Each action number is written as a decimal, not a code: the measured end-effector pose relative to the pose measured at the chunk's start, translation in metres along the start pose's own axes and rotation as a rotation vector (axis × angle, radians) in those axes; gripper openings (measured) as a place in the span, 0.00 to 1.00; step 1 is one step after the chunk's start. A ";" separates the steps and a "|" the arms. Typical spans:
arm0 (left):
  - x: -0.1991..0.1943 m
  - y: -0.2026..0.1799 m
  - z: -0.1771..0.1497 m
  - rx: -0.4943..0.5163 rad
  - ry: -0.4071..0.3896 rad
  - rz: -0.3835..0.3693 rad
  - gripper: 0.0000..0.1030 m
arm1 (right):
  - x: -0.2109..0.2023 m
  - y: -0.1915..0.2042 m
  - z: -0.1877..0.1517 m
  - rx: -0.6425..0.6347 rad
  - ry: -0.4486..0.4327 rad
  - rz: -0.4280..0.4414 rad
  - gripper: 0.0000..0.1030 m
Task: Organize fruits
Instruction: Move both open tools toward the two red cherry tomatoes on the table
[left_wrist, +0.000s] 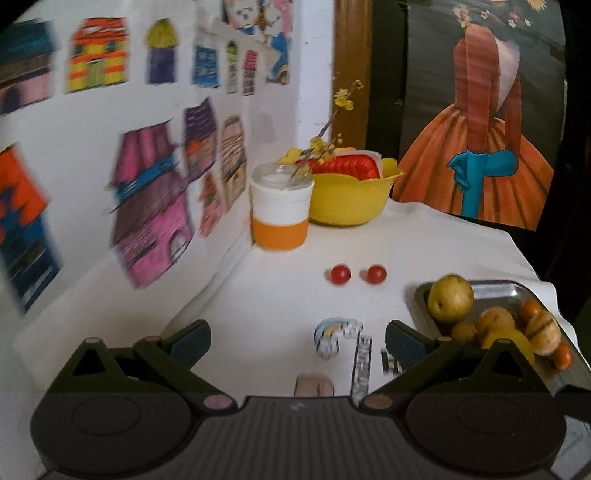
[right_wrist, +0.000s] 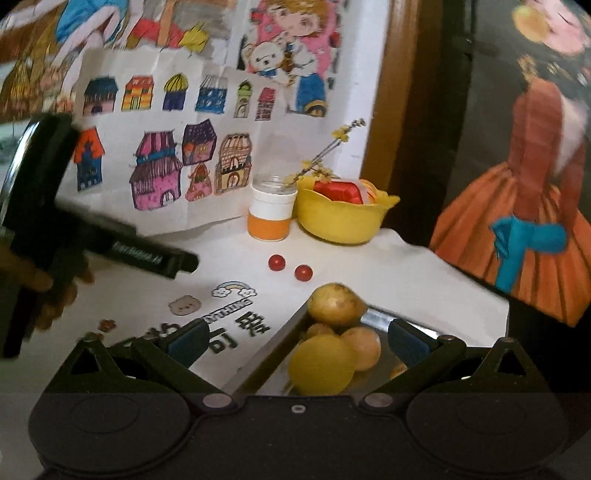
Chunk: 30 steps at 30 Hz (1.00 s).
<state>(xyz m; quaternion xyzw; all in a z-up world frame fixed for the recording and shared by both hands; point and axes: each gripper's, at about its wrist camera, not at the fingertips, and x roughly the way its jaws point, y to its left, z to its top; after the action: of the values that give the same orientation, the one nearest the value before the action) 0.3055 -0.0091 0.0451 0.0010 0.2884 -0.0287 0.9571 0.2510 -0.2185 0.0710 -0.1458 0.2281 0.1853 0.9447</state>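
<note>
A: Left wrist view: left gripper (left_wrist: 297, 341) jaws spread wide, nothing between, hovering over white tablecloth (left_wrist: 280, 295). 2 small red fruits (left_wrist: 339, 274) (left_wrist: 376, 274) side by side on the cloth ahead, apart from each other, loose.

B: Tray?

A: Metal tray (left_wrist: 491, 290) at right, near table edge. Yellow-green round fruit (left_wrist: 450, 298) at its near-left corner, pile of orange and yellow fruit (left_wrist: 517, 332) behind. Frame blurred, exact count unclear.

B: Right wrist view?

A: Right gripper (right_wrist: 297, 338) jaws also spread, empty, poised over the same tray (right_wrist: 266, 354). Large yellow fruit (right_wrist: 320, 363) lowest between the fingers, orange one (right_wrist: 364, 349) touching it, big yellow-brown one (right_wrist: 336, 304) at the tray's far corner.

B: Background?

A: Yellow bowl (right_wrist: 340, 219) at back with red item (right_wrist: 338, 192) inside. White-and-orange jar (right_wrist: 271, 212) just left of it, dried yellow flower stem (right_wrist: 332, 147) sticking out. Hand (right_wrist: 48, 291) holding the other gripper visible at left, blurred.
</note>
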 end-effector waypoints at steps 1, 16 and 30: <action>0.006 -0.002 0.003 0.006 0.000 0.002 1.00 | 0.006 -0.003 0.003 -0.007 0.002 0.004 0.99; 0.076 0.002 0.020 0.045 0.033 -0.049 1.00 | 0.100 -0.056 0.058 0.010 -0.042 0.197 0.99; 0.125 0.005 0.038 -0.046 0.044 -0.058 1.00 | 0.185 -0.053 0.051 -0.186 0.120 0.231 0.99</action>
<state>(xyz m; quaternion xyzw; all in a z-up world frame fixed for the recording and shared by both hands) 0.4305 -0.0118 0.0081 -0.0289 0.3101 -0.0495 0.9490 0.4450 -0.1946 0.0351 -0.2163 0.2813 0.3039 0.8841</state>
